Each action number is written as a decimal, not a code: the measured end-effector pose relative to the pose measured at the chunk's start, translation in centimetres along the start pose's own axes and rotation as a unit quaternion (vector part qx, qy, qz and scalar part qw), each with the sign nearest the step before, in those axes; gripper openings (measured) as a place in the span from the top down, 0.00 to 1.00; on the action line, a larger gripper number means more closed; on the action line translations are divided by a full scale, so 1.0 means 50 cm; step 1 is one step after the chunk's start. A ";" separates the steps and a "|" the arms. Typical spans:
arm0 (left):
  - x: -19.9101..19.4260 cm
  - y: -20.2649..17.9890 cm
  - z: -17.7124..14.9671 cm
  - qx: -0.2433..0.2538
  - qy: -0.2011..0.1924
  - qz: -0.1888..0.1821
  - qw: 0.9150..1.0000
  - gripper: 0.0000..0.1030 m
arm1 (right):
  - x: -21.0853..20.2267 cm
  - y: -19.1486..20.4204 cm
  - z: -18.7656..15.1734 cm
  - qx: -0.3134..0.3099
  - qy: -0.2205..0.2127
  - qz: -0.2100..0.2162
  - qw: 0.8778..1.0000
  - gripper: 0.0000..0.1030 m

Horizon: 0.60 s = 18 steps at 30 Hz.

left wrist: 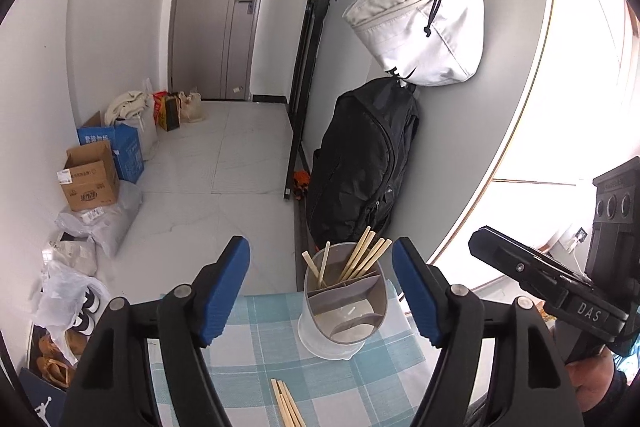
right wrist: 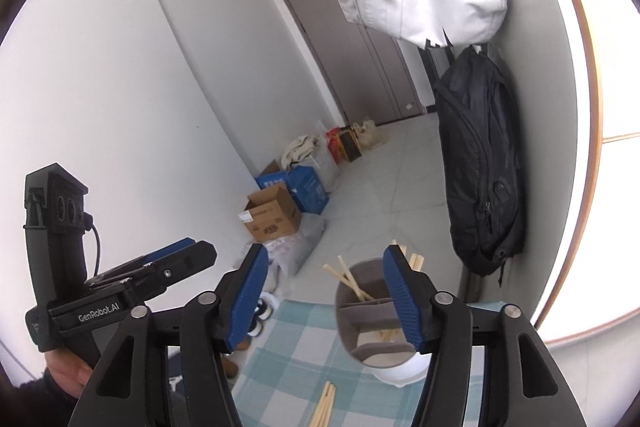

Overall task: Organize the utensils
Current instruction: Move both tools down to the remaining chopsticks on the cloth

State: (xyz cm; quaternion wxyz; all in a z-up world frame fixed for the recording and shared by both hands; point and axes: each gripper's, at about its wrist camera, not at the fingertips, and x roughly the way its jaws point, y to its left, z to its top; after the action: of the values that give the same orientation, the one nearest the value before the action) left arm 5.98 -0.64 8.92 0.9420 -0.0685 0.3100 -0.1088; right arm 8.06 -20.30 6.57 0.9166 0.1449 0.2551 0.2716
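A clear utensil holder (left wrist: 343, 311) with grey dividers stands on a blue-and-white checked tablecloth (left wrist: 256, 347); it also shows in the right wrist view (right wrist: 372, 323). Several wooden chopsticks (left wrist: 362, 259) stand in its far compartments. More loose chopsticks (left wrist: 286, 403) lie on the cloth in front of it, also seen in the right wrist view (right wrist: 324, 405). My left gripper (left wrist: 320, 291) is open and empty, above the cloth with the holder between its fingers in view. My right gripper (right wrist: 326, 301) is open and empty, just left of the holder.
The table edge drops to a tiled floor with cardboard boxes (left wrist: 90, 179), plastic bags and shoes along the left wall. A black backpack (left wrist: 360, 163) and a white bag (left wrist: 420, 15) hang on the wall behind the holder. The right gripper's body (left wrist: 560, 291) is at the right.
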 end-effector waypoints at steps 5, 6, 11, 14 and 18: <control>-0.037 -0.004 -0.020 -0.001 -0.022 0.012 1.000 0.28 | -0.035 0.030 -0.025 -0.018 -0.021 0.006 1.000 0.34; -0.043 -0.003 -0.026 -0.001 -0.026 0.014 1.000 0.26 | -0.041 0.036 -0.033 -0.022 -0.024 0.007 0.999 0.32; -0.065 -0.001 -0.059 0.003 -0.041 0.026 0.999 0.20 | -0.061 0.053 -0.075 -0.030 -0.031 0.004 0.999 0.27; -0.071 0.007 -0.082 -0.002 -0.043 0.031 0.999 0.20 | -0.063 0.054 -0.107 -0.028 -0.026 0.007 0.999 0.26; -0.081 0.011 -0.119 -0.001 -0.048 0.039 0.998 0.20 | -0.063 0.057 -0.146 -0.025 -0.015 0.011 1.000 0.23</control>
State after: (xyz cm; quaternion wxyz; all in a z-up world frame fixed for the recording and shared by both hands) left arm -0.66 0.53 6.34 0.9592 -0.0627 0.2672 -0.0681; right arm 0.61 -18.86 2.88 0.9207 0.1288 0.2330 0.2854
